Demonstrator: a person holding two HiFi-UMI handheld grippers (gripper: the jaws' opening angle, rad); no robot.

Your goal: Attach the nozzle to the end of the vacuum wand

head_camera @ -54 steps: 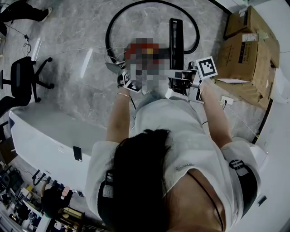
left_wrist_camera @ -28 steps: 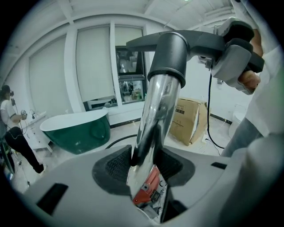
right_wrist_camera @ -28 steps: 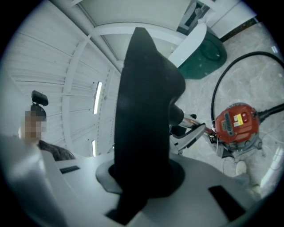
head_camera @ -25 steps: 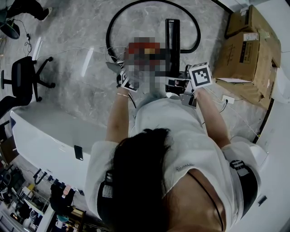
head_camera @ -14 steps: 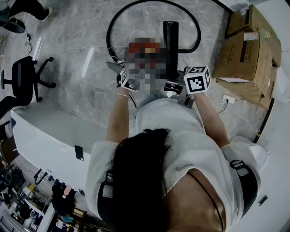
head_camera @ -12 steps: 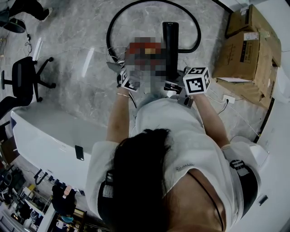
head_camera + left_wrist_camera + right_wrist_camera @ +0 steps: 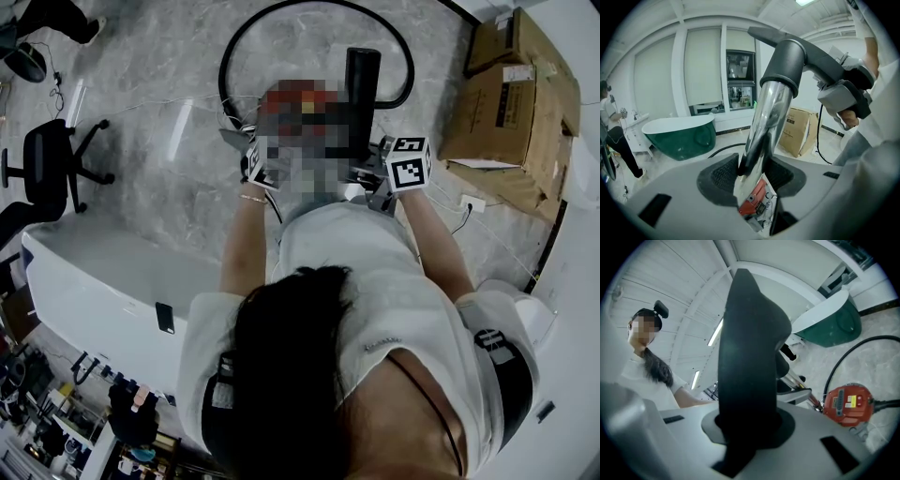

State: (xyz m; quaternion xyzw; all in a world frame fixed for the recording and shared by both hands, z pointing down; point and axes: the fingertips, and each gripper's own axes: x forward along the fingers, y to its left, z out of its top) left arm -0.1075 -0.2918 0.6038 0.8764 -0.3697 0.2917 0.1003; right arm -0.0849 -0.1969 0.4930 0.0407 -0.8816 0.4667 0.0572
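Since the wand point(image 7: 765, 123) is a stiff chrome tube, smooth and probably slippery, the hold should be firm and low on the shaft, clear of the joint. Left claw point(image 7: 752, 172) does this: its pads pinch the tube from 2 sides.

Nozzle point(image 7: 787, 56) looks like hard dark-grey plastic: light, rigid, matte. Best taken on its flat body, not the collar. Right claw point(image 7: 747, 425) is clamped on that body, 1 pad per side, nothing else between them.

Position: nozzle is up in the air above the red canister point(image 7: 847, 403). The canister rests on the floor point(image 7: 169, 56), with the hose point(image 7: 412, 73) looping beyond it. The nozzle's collar sits over the wand's upper end, and the tube enters it in line. Cannot tell whether it is fully seated or latched.

Appearance: round collar narrowing into a bent neck, then a long black body. The wand mirrors the room.

Judgement: a straight push along the tube, perhaps with a slight twist, should finish the fit. Side load could jam the collar.
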